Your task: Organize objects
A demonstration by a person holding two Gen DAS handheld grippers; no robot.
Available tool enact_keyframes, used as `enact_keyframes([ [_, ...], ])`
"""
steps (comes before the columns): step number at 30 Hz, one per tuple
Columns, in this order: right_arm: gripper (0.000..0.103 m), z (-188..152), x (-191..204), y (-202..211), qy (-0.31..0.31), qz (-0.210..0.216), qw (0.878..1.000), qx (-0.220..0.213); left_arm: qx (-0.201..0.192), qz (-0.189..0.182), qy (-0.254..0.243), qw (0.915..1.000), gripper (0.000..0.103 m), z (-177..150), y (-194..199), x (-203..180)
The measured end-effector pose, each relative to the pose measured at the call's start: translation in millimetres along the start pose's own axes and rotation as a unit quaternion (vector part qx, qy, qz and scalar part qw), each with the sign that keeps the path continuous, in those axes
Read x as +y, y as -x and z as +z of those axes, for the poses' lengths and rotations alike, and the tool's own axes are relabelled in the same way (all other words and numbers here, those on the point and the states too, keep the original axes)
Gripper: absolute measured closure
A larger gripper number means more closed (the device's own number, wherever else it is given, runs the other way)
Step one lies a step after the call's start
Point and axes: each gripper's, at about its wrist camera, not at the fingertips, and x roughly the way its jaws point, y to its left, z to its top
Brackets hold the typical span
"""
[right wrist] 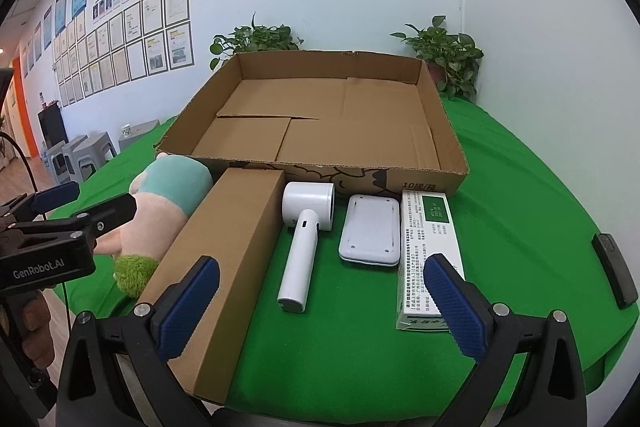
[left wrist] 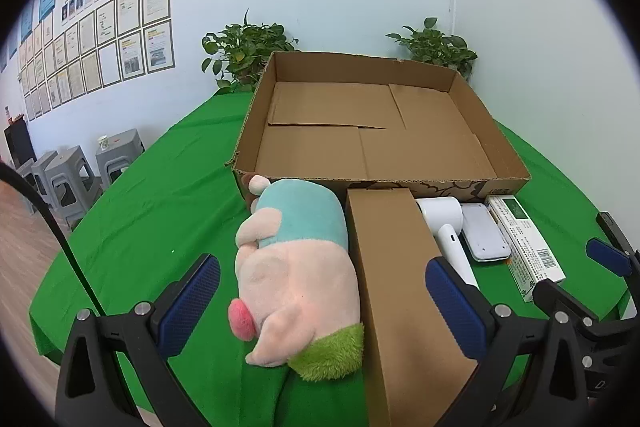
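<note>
On the green table in front of me sits a wide, shallow carton, open on top with only its folded bottom flaps showing inside. Along its near wall lies a row of things: a plush toy at the left, then a long brown box touching it, a white handheld device, a flat white pad, and a white-and-green packet at the right.

My left gripper hovers with its jaws spread as wide as they go, holding nothing; the plush and the near end of the brown box lie between its blue pads in view, but neither pad presses on them. My right gripper is likewise wide open and empty, with the device's handle between its fingers and the packet's near end behind the right pad.

Two potted plants stand behind the carton against the wall, and a black bar lies near the table's right edge.
</note>
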Motion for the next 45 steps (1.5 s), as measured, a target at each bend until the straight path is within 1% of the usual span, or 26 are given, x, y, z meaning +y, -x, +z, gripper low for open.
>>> enact_keyframes([
  [5,0.0,3.0,-0.9,0.8,-0.001,0.003,1.0,0.0,-0.001,-0.006,-0.002,1.0,0.001,4.0,-4.0,-3.3],
  [8,0.0,2.7,-4.6,-3.1,-0.006,0.008,1.0,0.003,0.0,-0.002,-0.002,1.0,0.001,4.6,-7.4,-4.8],
  [15,0.0,-2.5,-10.3,-12.5,-0.022,0.038,0.999,0.004,0.007,0.004,0.002,1.0,0.001,3.4,-12.4,-1.2],
  [18,0.0,-5.3,-8.7,-15.5,-0.013,0.051,0.999,0.005,0.005,0.011,-0.002,0.9999,0.001,2.6,-15.0,0.5],
  [20,0.0,-6.0,-6.0,-14.1,-0.007,0.062,0.998,-0.003,0.004,0.014,-0.008,0.9999,0.001,3.2,-18.5,1.0],
  [22,0.0,-6.9,-5.0,-14.2,-0.005,0.076,0.997,-0.01,0.007,0.007,-0.01,0.9999,0.001,4.7,-22.5,1.2],
  [24,0.0,-7.3,-3.5,-16.8,-0.001,0.077,0.997,-0.01,0.011,-0.001,-0.006,0.9999,0.001,6.6,-25.7,1.4],
  [27,0.0,-7.5,-2.4,-21.8,0.005,0.083,0.996,-0.006,0.015,-0.014,-0.001,0.9998,0.001,8.5,-31.2,0.9],
  [29,0.0,-8.1,-2.4,-24.3,0.008,0.084,0.996,-0.004,0.017,-0.014,0.0,0.9997,0.001,8.8,-35.0,0.9],
  [32,0.0,-8.1,-7.3,-30.4,0.001,0.1,0.995,0.007,0.021,-0.023,0.008,0.9995,0.001,8.6,-38.7,3.8],
  [34,0.0,-7.6,-9.8,-34.3,-0.005,0.111,0.994,0.01,0.026,-0.023,0.01,0.9994,0.001,8.9,-41.6,5.5],
  [39,0.0,-4.0,-10.4,-46.3,-0.009,0.113,0.993,0.021,0.031,-0.02,0.011,0.9993,0.001,8.1,-46.9,5.6],
  [45,0.001,-2.9,-21.4,-59.0,-0.024,0.098,0.994,0.04,0.035,-0.02,0.013,0.9991,0.001,10.1,-50.5,2.7],
])
